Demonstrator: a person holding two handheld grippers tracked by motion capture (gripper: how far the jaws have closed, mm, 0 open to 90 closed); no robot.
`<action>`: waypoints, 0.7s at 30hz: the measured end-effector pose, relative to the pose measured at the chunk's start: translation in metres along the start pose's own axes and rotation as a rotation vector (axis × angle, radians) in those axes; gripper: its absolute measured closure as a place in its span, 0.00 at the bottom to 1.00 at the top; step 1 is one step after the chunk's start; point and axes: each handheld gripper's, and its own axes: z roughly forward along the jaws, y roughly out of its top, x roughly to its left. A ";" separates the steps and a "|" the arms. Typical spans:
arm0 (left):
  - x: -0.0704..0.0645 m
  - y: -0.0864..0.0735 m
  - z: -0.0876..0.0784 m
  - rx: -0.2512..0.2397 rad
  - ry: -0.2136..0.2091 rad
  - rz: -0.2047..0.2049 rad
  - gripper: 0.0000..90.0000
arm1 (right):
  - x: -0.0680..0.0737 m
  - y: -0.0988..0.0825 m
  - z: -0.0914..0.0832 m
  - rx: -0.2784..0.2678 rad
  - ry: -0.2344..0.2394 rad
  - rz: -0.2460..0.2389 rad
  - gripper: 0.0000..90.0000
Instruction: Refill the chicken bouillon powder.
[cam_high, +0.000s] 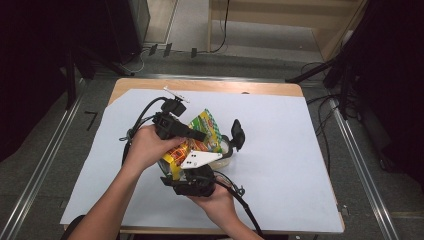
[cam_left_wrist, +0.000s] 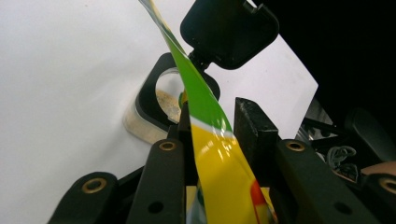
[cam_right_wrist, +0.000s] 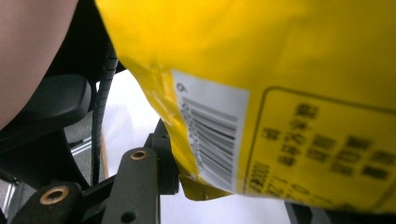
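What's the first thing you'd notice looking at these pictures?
The bright yellow and green snack bag in the middle of the white table sheet, pinched between two black hand-held grippers: the left hand-held gripper and the right hand-held gripper. Just past it sits a clear container with its black lid flipped up.

White sheet (cam_high: 280, 145) over wooden table (cam_high: 210, 86); grey floor (cam_high: 45, 150); dark curtains (cam_high: 30, 60) both sides.
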 end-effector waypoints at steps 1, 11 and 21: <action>-0.001 0.000 -0.001 0.009 0.001 0.002 0.80 | -0.001 0.000 0.000 -0.003 0.000 0.008 0.68; -0.009 0.001 -0.005 0.021 0.052 0.040 0.89 | -0.003 0.002 -0.002 -0.018 0.003 0.030 0.68; -0.009 0.002 -0.002 0.023 0.070 0.041 0.91 | -0.001 0.002 0.001 0.003 0.007 -0.011 0.65</action>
